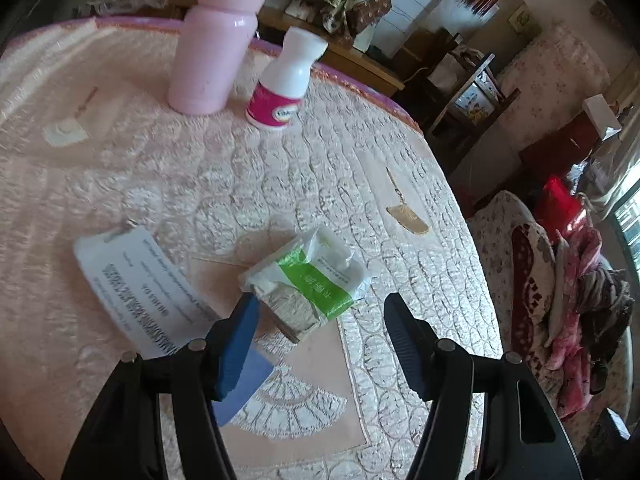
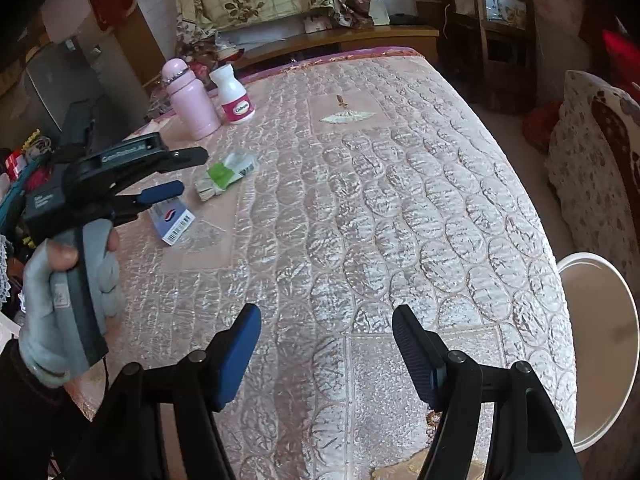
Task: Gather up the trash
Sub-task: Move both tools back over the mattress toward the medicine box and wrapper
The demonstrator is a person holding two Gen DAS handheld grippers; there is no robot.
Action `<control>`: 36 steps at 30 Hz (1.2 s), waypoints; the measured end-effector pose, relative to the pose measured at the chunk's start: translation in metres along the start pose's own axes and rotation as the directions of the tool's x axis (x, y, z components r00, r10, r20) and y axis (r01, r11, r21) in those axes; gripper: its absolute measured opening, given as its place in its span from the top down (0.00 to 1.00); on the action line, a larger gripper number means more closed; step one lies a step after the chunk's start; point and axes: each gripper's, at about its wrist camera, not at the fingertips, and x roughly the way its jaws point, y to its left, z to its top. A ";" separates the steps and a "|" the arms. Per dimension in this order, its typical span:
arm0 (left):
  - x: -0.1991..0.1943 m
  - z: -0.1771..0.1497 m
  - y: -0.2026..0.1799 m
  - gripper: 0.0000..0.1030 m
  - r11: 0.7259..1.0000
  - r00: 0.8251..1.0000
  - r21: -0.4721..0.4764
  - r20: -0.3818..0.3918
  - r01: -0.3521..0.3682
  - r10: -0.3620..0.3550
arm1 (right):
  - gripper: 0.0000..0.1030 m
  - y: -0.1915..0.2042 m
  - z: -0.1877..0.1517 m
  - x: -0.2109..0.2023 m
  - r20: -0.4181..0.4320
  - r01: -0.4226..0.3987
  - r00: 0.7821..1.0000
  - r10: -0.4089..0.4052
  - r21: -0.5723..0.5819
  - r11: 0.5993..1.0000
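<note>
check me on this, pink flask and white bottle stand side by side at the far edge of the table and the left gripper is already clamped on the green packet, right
Not quite. The pink flask and white bottle do stand side by side at the far edge, but the left gripper is open, its jaws apart around the near end of the green packet, not clamped on it. The left wrist view shows this.

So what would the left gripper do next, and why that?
Probably ease forward a little and close on the green-and-white wrapper. The left gripper is open with nothing between its fingers, and the crumpled wrapper lies on the table cover just ahead of its fingertips, nearer than the printed paper box. The right gripper is open over bare cover.
</note>
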 end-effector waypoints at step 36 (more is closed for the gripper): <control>-0.108 -0.042 0.030 0.36 0.946 0.971 0.222 0.029 -0.238 0.237 | 0.30 0.067 0.072 0.096 -0.138 -0.118 0.983 0.121 0.035 0.992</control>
